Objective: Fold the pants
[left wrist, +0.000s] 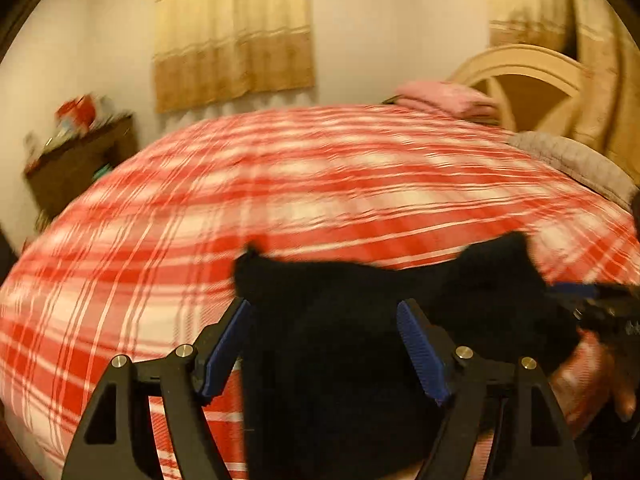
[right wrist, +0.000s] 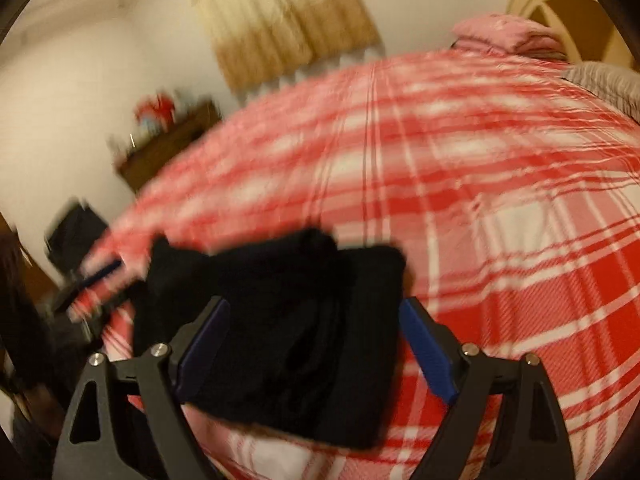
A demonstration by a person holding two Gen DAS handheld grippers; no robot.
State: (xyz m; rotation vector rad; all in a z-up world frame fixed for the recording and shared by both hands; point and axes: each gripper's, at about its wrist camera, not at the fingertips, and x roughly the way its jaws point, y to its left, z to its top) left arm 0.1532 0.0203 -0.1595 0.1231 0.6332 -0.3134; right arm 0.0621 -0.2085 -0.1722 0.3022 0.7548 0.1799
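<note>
The black pants lie folded into a compact bundle on the red and white plaid bed cover, near its front edge. In the left wrist view my left gripper hovers over the bundle, its blue pads spread wide and touching nothing. My right gripper stands open above the same black pants, with the cloth lying below and between its fingers. The right gripper also shows at the right edge of the left wrist view, with a hand under it. The picture is blurred.
A pink folded cloth and a grey blanket lie at the far right of the bed by a cream headboard. A dark wooden cabinet with clutter stands at the left wall. A beige curtain hangs behind.
</note>
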